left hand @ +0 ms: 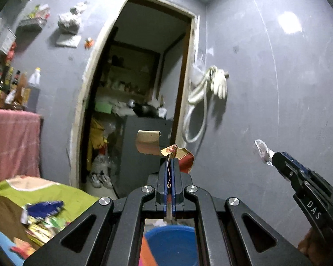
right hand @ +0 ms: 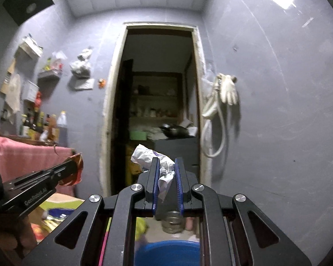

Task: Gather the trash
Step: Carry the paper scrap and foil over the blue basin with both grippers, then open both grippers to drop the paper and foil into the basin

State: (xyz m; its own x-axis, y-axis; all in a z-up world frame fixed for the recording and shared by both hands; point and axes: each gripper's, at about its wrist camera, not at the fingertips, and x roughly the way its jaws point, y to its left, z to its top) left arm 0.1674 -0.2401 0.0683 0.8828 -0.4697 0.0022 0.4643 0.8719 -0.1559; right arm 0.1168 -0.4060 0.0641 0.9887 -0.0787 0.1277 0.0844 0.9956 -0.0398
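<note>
My left gripper (left hand: pixel 171 158) is shut on a torn gold and red foil wrapper (left hand: pixel 148 144), which curls up past the fingertips in front of the doorway. The same gripper (right hand: pixel 72 166) shows at the left of the right wrist view, with the wrapper (right hand: pixel 77 168) at its tip. My right gripper (right hand: pixel 166 163) is shut on a crumpled white plastic wrapper (right hand: pixel 147 155). In the left wrist view that gripper (left hand: pixel 275 158) enters from the right, and the clear wrapper (left hand: pixel 263 150) sticks out of it. A blue bucket (left hand: pixel 171 241) shows low between the fingers in both views.
An open doorway (left hand: pixel 142 88) to a dark store room lies straight ahead in the grey wall. A hose and glove (left hand: pixel 211 93) hang to its right. A pink-covered table (left hand: pixel 13 141) with bottles stands left. Several more wrappers (left hand: pixel 44 217) lie on a green cloth at lower left.
</note>
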